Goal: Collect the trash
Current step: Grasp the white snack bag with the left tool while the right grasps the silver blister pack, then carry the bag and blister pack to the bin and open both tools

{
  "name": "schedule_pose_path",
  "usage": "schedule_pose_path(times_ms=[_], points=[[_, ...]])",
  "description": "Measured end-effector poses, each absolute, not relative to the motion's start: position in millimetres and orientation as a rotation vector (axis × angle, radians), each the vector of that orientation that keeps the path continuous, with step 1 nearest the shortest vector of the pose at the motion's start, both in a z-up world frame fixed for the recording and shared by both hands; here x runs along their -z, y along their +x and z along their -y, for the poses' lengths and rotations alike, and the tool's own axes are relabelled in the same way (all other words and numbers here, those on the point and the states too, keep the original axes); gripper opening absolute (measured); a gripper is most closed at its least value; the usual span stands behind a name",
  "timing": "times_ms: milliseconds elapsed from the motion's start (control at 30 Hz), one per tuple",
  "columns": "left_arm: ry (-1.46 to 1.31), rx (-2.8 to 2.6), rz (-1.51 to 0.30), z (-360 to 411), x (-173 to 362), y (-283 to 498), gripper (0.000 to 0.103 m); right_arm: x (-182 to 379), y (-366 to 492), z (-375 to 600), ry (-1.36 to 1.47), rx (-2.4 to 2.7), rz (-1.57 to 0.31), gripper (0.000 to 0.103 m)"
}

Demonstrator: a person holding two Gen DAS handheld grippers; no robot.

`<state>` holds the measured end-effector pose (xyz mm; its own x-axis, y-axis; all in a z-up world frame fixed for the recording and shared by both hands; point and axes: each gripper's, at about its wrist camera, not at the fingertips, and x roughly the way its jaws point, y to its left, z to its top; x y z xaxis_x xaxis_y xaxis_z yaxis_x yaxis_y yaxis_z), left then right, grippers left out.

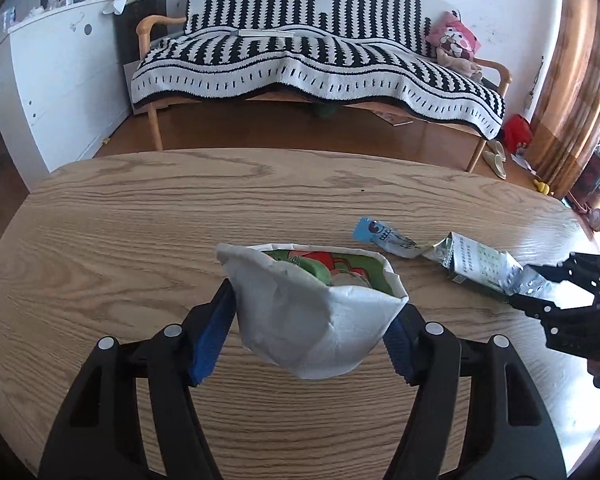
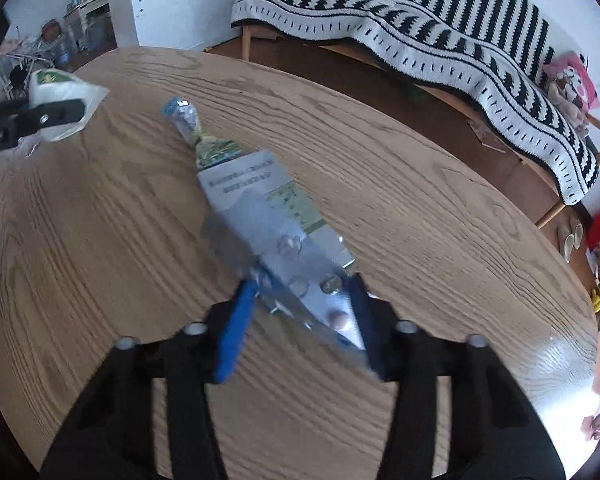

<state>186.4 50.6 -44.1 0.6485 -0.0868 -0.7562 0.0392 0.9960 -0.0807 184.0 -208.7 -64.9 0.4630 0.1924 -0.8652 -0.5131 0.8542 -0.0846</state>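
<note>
My left gripper (image 1: 314, 316) is shut on a white paper bag (image 1: 312, 316) whose open mouth shows green and red wrappers inside; it is held above the wooden table (image 1: 140, 208). The bag also shows in the right wrist view (image 2: 66, 92). My right gripper (image 2: 300, 300) is shut on a silver pill blister pack (image 2: 300, 276) that sticks out of a flattened green-and-white medicine box (image 2: 256, 188). The box (image 1: 476, 264) lies on the table right of the bag. A crumpled blue wrapper (image 1: 384, 236) lies just beyond the box, also in the right wrist view (image 2: 184, 120).
A bench with a black-and-white striped blanket (image 1: 300, 64) stands beyond the table, with a pink plush toy (image 1: 456, 44) at its right end. A white cabinet (image 1: 52, 80) is at the left. Slippers (image 1: 496, 156) and a red object (image 1: 518, 132) lie on the floor.
</note>
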Motion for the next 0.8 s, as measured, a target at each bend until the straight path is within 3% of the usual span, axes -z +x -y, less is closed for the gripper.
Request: schedule_pose_path(times_ms=[100,467,800], points=[[-0.05,0.081,-0.865,-44,43,183,0.066,62,170,209,-0.354,-0.423,-0.985,0.029],[-0.007,0.227,-0.815,21,4,107,0.066,9,35,289,-0.054,-0.187,-0.926,0.028],[0.151,0.584,-0.781,196,-10,-2,0.066,-6,-146,434,0.178,0.259,-0.878,0.028]])
